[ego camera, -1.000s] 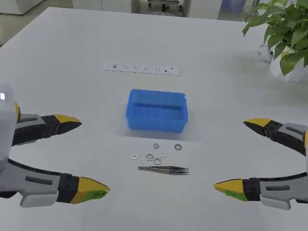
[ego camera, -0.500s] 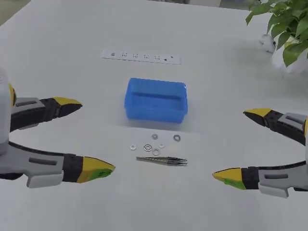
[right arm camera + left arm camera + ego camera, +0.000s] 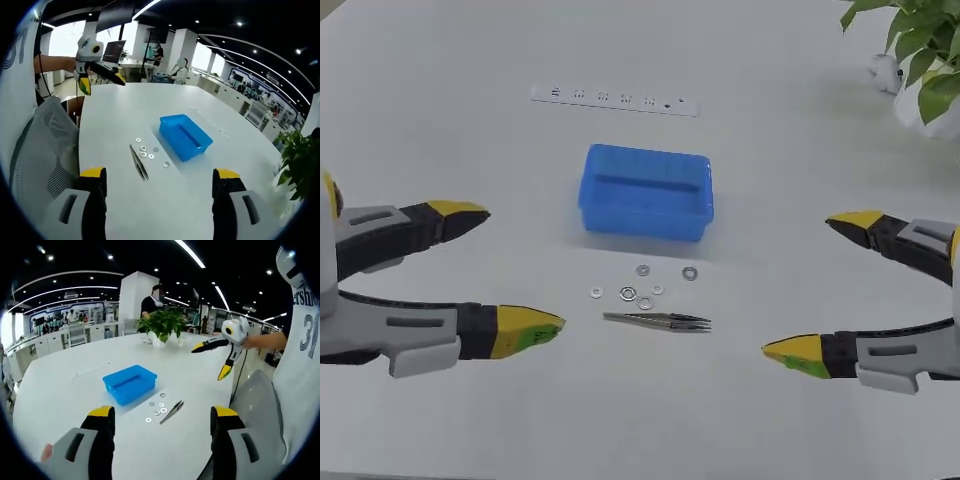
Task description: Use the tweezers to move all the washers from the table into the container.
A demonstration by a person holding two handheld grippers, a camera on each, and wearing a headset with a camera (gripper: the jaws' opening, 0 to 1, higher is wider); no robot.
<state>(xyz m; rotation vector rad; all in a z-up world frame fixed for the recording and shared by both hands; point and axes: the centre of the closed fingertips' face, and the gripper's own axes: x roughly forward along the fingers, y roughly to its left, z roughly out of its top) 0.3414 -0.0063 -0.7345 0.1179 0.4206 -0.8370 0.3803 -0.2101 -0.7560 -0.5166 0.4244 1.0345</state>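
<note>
Left gripper (image 3: 522,268) and right gripper (image 3: 798,286) are held spread, empty; washers (image 3: 628,293) just far of the tweezers (image 3: 657,320) could be scattered when these are grabbed.

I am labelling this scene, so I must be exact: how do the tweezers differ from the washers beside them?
The tweezers are one long, thin piece; the washers are several small rings of unequal size. The tweezers lie nearer the person; the washers lie scattered between the tweezers and the blue container. Both look metallic and lie flat on the white table, outside the container.
</note>
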